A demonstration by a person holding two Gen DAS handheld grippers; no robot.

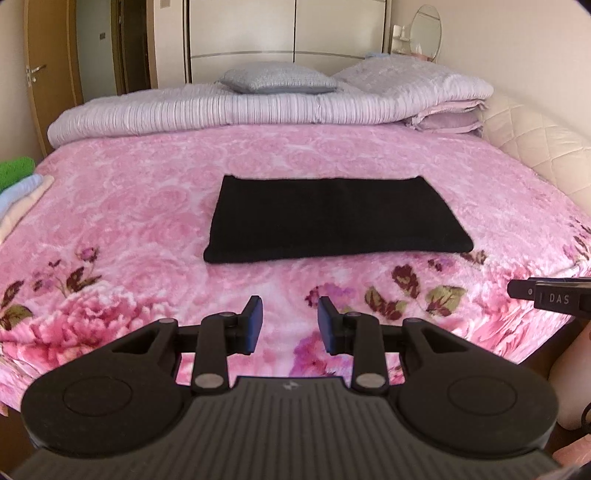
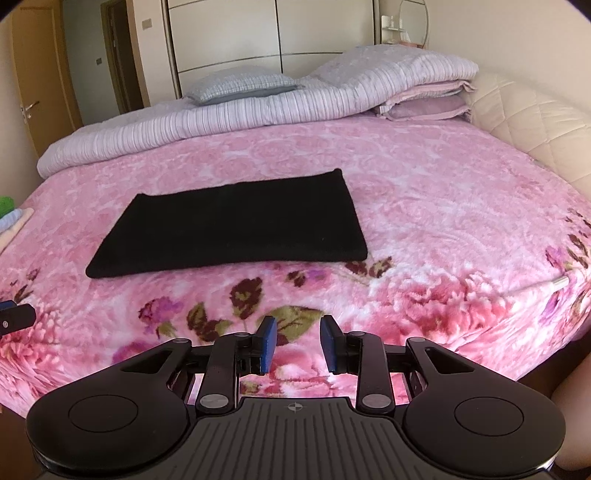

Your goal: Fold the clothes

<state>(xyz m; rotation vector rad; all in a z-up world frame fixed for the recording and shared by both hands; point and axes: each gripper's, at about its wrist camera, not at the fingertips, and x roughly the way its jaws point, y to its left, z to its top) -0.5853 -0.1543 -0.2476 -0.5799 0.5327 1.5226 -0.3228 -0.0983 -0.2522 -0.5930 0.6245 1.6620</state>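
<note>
We see a black garment folded into a flat rectangle (image 1: 338, 218), lying near the middle of a bed covered by a pink plush blanket with a rose pattern (image 1: 147, 206). Its long edges run across both views, and its near edge shows as a thick, rounded fold. Nothing rests on it and neither tool touches it.

Our left tool (image 1: 290, 325), black with blue pads, hovers over the flowered near border of the blanket, short of the garment. Its fingers stand moderately apart, with only blanket visible between them. Our right tool (image 2: 298, 343), of the same build, hangs likewise over the near border, with the garment ahead and to the left. Its jaws are also moderately apart and empty. Each tool's tip appears at the margin of the other's view: the right one at the right edge of the left wrist view (image 1: 546, 295), the left one at the left edge of the right wrist view (image 2: 16, 319).

Along the far side of the bed lies a folded pale lilac ribbed quilt (image 1: 229, 107), with a small grey textured cushion (image 1: 277, 79) on top and lilac pillows (image 1: 447, 122) stacked at its right end. A cream quilted headboard (image 1: 532, 147) curves along the right side. At the far left edge of the bed we note a small stack of folded cloths in green, pale blue and cream (image 1: 18, 184). Behind stand a cream wardrobe (image 1: 288, 33), a wooden door with a metal handle (image 1: 48, 70) and a round mirror (image 1: 428, 31).
</note>
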